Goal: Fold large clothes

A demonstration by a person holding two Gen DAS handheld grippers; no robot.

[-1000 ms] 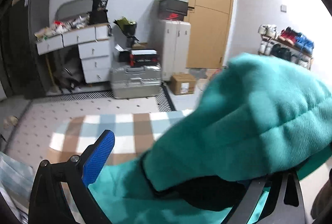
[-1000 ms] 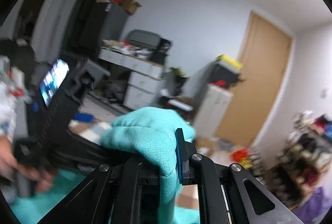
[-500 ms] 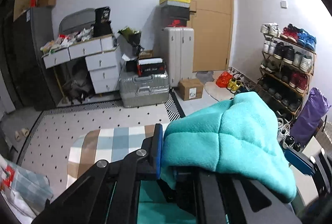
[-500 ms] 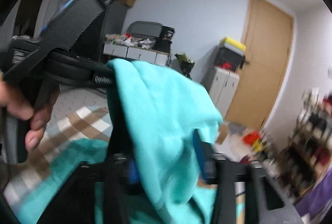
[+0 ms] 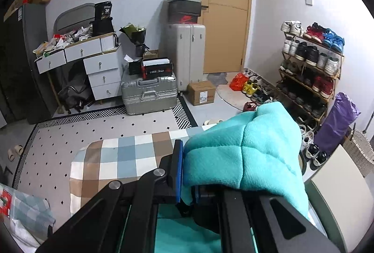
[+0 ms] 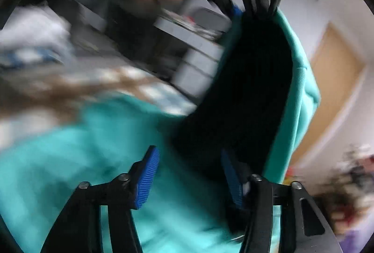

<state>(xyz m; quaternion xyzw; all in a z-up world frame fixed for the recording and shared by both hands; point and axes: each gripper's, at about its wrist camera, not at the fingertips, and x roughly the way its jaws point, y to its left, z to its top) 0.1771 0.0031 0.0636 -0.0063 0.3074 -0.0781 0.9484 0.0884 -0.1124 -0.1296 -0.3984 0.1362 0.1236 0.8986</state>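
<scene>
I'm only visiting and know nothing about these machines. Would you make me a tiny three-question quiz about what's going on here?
1. True or false: the left tongs are clamped on the teal garment.
2. The right tongs are: A) open, B) clamped shut.
3. What pattern is the blanket under the garment?

Key: 1 true. 2 A: blue pads apart, cloth behind them. 3 Checked, in blue, brown and white.

Garment (image 5: 252, 150) bunched over left gripper (image 5: 185, 177), above checked blanket (image 5: 121, 159). Beyond blanket: rug (image 5: 70, 133), then suitcase (image 5: 149, 95) on floor, drawer unit (image 5: 93, 65) left of it, door (image 5: 224, 9) behind. Shoe rack (image 5: 311, 65) at right wall.
</scene>
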